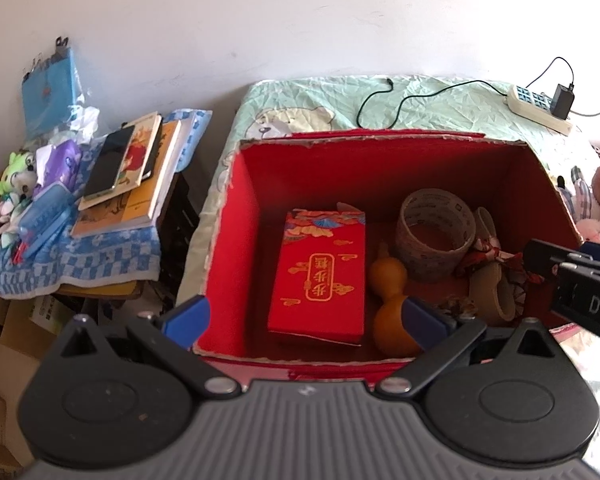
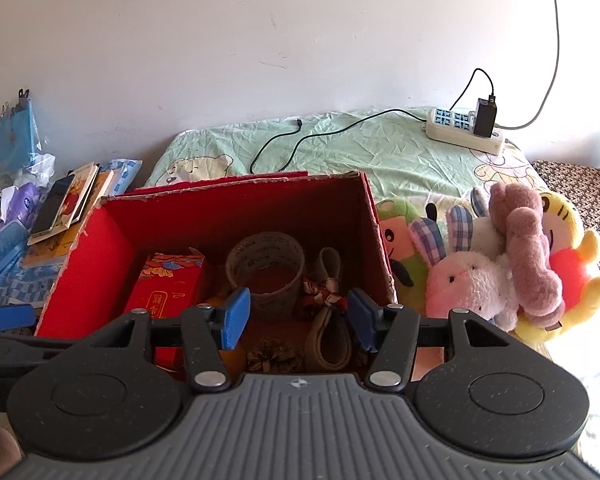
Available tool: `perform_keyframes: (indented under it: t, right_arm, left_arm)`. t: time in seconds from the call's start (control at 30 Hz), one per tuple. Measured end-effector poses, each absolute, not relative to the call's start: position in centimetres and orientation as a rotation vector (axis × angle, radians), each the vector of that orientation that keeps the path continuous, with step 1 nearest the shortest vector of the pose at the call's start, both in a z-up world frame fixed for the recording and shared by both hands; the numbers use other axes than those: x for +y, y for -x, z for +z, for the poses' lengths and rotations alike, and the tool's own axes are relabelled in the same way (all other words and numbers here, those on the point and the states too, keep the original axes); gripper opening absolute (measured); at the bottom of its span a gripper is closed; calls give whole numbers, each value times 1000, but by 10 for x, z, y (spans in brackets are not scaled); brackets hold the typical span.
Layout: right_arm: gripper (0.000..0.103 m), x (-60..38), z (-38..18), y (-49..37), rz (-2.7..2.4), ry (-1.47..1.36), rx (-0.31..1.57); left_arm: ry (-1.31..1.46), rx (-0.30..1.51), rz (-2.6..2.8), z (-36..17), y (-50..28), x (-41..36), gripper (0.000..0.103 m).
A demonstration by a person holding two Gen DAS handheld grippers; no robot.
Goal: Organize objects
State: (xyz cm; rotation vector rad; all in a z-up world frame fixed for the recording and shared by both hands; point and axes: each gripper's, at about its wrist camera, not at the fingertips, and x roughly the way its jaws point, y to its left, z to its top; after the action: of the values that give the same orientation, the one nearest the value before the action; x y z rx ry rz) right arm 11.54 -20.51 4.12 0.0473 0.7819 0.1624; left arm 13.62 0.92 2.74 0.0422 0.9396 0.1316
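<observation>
Both grippers, left gripper (image 1: 306,316) and right gripper (image 2: 298,318), hang spread and empty over the red box (image 1: 236,240); descending, the left's right-hand finger could knock the gourd (image 1: 390,308) beside it.

1. Setting: a home bedroom.
2. Bed (image 2: 380,152) against a plain white wall (image 2: 260,40), under a crumpled green cartoon-print sheet.
3. Plush toys (image 2: 500,272) heaped on the bed.
4. Power strip (image 2: 460,130) with a charger plugged in.
5. Side stand with stacked books (image 1: 140,184), a phone (image 1: 110,164), a checked cloth.
</observation>
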Motion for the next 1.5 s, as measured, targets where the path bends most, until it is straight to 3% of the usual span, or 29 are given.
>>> perform_keyframes:
  t: [1.5]
  right_arm:
    - [64, -205, 35, -128, 210, -99, 822]
  left_arm:
    - [-31, 962, 91, 24, -141, 5, 101]
